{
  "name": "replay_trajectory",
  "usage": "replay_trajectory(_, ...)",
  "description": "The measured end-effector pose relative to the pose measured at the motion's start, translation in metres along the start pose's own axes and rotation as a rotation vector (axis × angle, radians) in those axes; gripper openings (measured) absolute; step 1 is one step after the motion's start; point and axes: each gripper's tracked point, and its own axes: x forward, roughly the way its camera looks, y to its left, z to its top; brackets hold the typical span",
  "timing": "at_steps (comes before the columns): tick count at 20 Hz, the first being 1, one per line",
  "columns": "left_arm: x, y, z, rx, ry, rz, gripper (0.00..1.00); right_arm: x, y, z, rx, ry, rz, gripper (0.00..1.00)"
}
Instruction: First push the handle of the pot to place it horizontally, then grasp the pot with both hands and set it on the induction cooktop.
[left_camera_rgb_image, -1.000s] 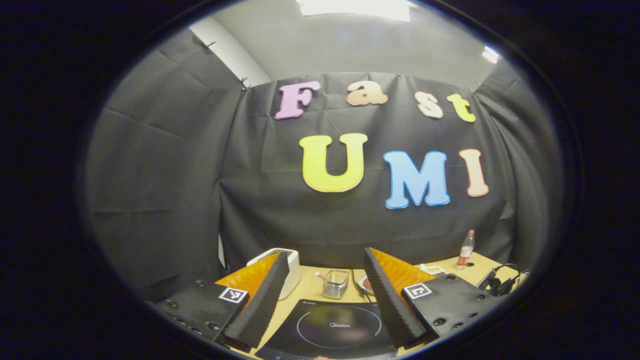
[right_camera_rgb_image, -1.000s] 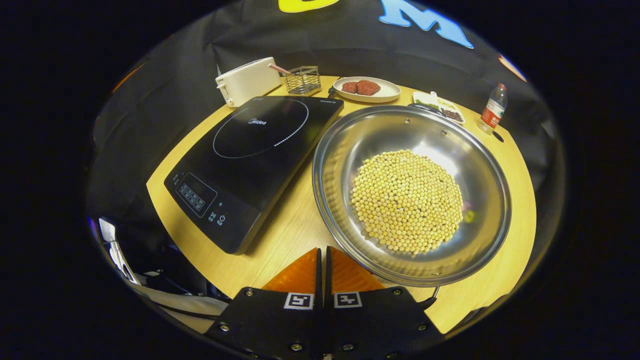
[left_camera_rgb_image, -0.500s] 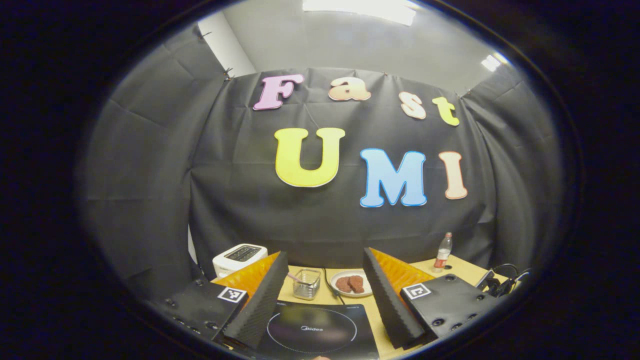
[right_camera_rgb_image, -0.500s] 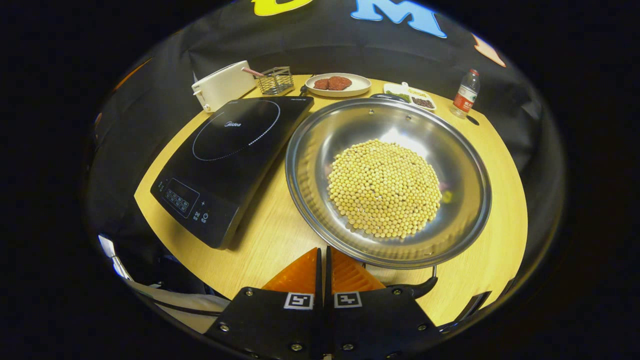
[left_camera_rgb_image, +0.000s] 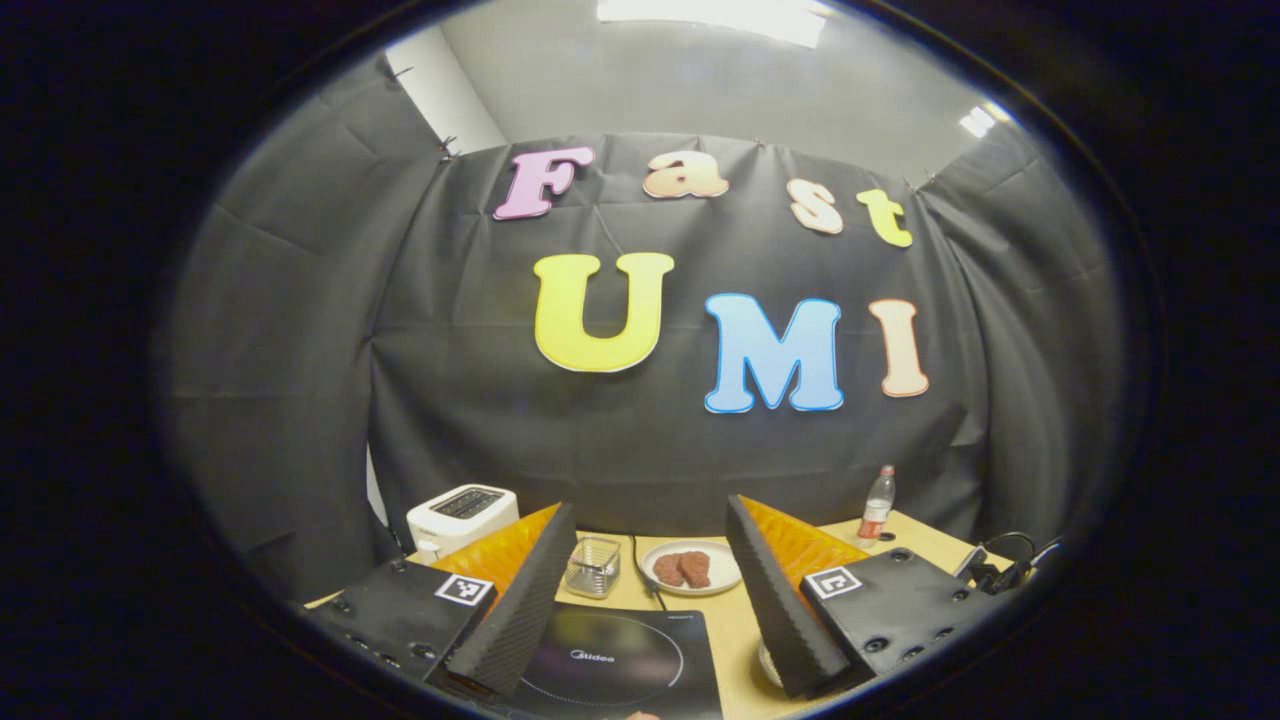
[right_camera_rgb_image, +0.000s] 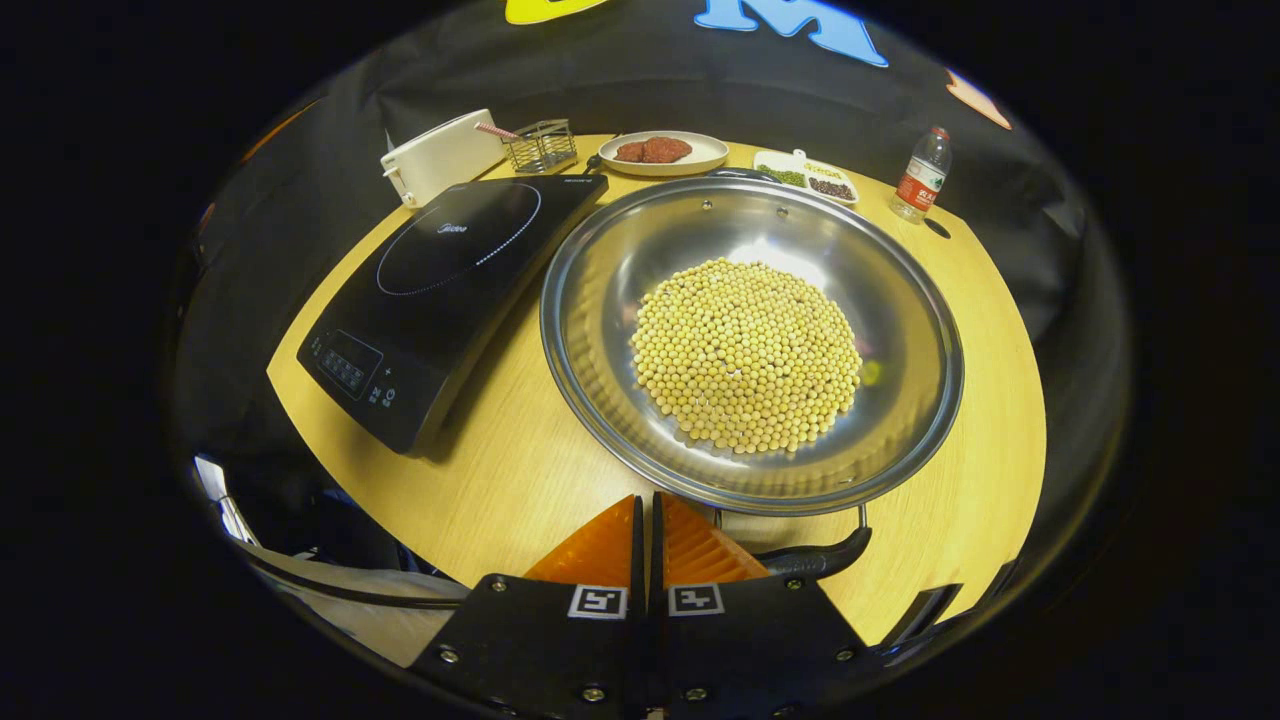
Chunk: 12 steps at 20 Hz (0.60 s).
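Judging by how things lie, the task is at its first step or just finishing it. In the right gripper view the right gripper (right_camera_rgb_image: 646, 520) has its fingers pressed together with nothing between them, and it sits just at the near rim of the pot (right_camera_rgb_image: 600, 250), beside the near handle (right_camera_rgb_image: 815, 560). That dark handle pokes out from under the rim just to the right of the fingertips and seems to lie roughly flat, though part of it is hidden behind the gripper, so I cannot tell whether it is fully horizontal or whether the fingers touch it.

The pot stands on the table (right_camera_rgb_image: 960, 480) straight ahead of the right gripper, holding a heap of beans (right_camera_rgb_image: 745, 355). The cooktop (right_camera_rgb_image: 440, 270) lies ahead and to the left, just beside the pot, with nothing on it. So the lift and the placing are both left to do.

In the left gripper view the left gripper (left_camera_rgb_image: 645, 590) is spread wide and holds nothing, raised and looking toward the wall, with the cooktop (left_camera_rgb_image: 610, 660) below and between its fingers. It is not at the pot, so the two-handed grasp has not begun. Each gripper would need a side of the pot, and the load of loose beans probably calls for a level carry.
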Motion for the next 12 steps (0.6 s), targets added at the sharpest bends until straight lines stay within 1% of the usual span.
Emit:
replay_trajectory(1,0.001,-0.004,0.000,0.005,0.003,0.002,0.98,-0.002,-0.002,0.000,0.000,0.000,0.005,0.01)
replay_trajectory(2,0.002,-0.008,-0.001,0.009,0.005,0.004,1.00,-0.003,-0.006,-0.001,-0.002,0.002,0.007,0.01)
replay_trajectory(6,0.003,-0.023,0.001,0.015,0.002,0.000,1.00,-0.006,-0.025,-0.007,-0.029,0.012,-0.012,0.01)
replay_trajectory(9,0.004,-0.034,0.002,0.016,0.002,-0.002,1.00,-0.010,-0.038,-0.010,-0.028,0.024,-0.010,0.01)
replay_trajectory(10,0.005,-0.037,0.001,0.016,0.003,-0.002,0.98,-0.010,-0.042,-0.011,-0.028,0.030,-0.012,0.01)
replay_trajectory(11,0.005,-0.040,0.000,0.015,0.005,-0.002,1.00,-0.011,-0.048,-0.012,-0.029,0.036,-0.017,0.01)
replay_trajectory(12,0.006,-0.043,-0.001,0.014,0.006,-0.003,1.00,-0.012,-0.054,-0.013,-0.031,0.041,-0.022,0.01)
